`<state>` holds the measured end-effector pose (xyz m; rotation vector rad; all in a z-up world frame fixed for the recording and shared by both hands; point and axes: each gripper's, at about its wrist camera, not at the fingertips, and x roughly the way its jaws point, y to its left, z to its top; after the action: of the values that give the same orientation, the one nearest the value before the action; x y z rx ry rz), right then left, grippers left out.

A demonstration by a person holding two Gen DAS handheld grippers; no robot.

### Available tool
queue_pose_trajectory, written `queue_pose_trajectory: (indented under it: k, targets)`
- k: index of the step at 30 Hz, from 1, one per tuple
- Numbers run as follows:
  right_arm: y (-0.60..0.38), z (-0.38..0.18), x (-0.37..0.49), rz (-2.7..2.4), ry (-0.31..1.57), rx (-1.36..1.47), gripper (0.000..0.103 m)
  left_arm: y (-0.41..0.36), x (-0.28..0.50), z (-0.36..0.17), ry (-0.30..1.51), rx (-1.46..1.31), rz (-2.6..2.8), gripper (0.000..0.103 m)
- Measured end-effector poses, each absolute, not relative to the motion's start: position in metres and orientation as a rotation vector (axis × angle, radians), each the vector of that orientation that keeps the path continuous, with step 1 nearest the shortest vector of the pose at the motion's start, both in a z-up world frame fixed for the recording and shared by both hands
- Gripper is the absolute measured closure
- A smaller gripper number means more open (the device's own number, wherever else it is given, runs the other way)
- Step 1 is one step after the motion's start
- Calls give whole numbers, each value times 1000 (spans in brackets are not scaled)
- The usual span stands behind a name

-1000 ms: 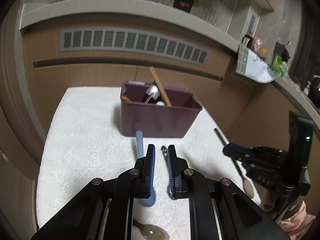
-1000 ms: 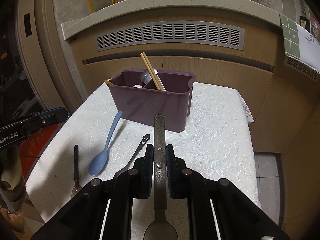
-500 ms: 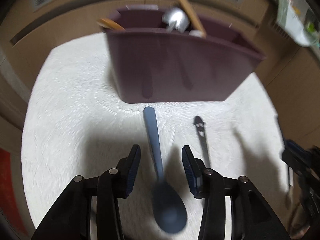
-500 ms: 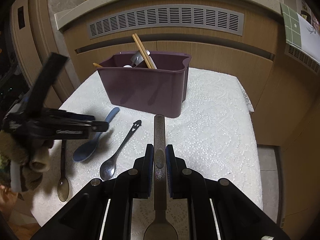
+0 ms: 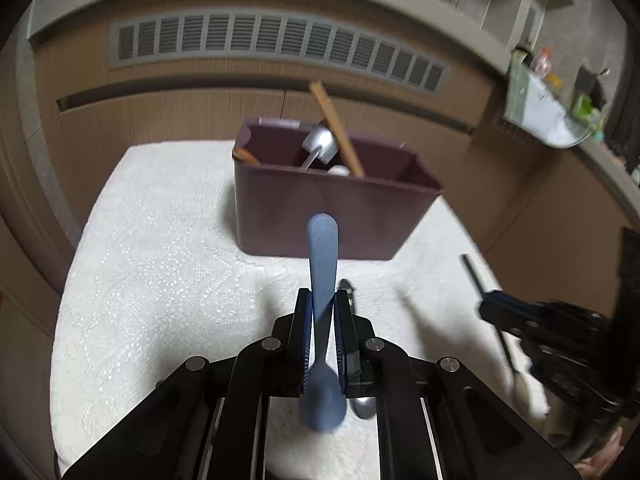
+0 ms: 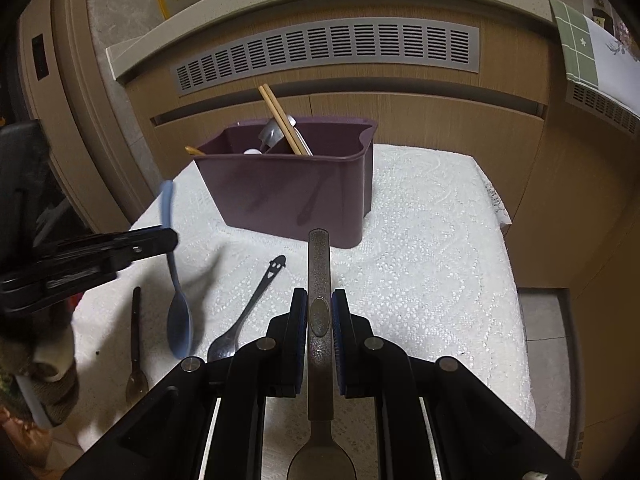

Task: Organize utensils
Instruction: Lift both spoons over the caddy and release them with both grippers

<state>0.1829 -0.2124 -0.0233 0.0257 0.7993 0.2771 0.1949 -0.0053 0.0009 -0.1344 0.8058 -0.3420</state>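
Observation:
My left gripper [image 5: 321,300] is shut on a blue spoon [image 5: 322,264], lifted off the table with its handle pointing at the purple utensil caddy [image 5: 328,216]. The right wrist view shows that spoon [image 6: 176,280] hanging from the left gripper [image 6: 160,240]. My right gripper [image 6: 320,300] is shut on a dark metal spoon [image 6: 319,280], handle forward, in front of the caddy [image 6: 288,196]. The caddy holds chopsticks [image 6: 282,120], a metal utensil and a wooden one.
A black smiley-handled spoon [image 6: 248,312] and a dark-handled spoon [image 6: 136,344] lie on the white lace cloth [image 6: 432,264]. The right gripper [image 5: 560,340] shows at the right of the left wrist view. Wooden cabinets with a vent stand behind the table.
The left gripper dropped over the blue spoon with jaws open, closed on it and lifted it off the cloth. The right gripper stayed shut on the metal spoon.

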Motion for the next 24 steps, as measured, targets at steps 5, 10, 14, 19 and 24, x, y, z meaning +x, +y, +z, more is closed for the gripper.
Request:
queue_pose_trajectory:
  k: [5,10,14,19,24]
  targets:
    - [-207,-17,183,295,784,42,92,0,194,16,762,-152,-354,92]
    - [-207,16,189,326,696,52,92,2,201,58,657,-169,-384,92]
    - [-213,89,205,358,514,59,92,6,213,116,519,-146,-403,92]
    - [-212,151,234,405,305,87,92,11,251,156,408,-132,-391,92]
    - [-194,142,270,369,262,68,91,16,289,143,450,-158,-391,92]
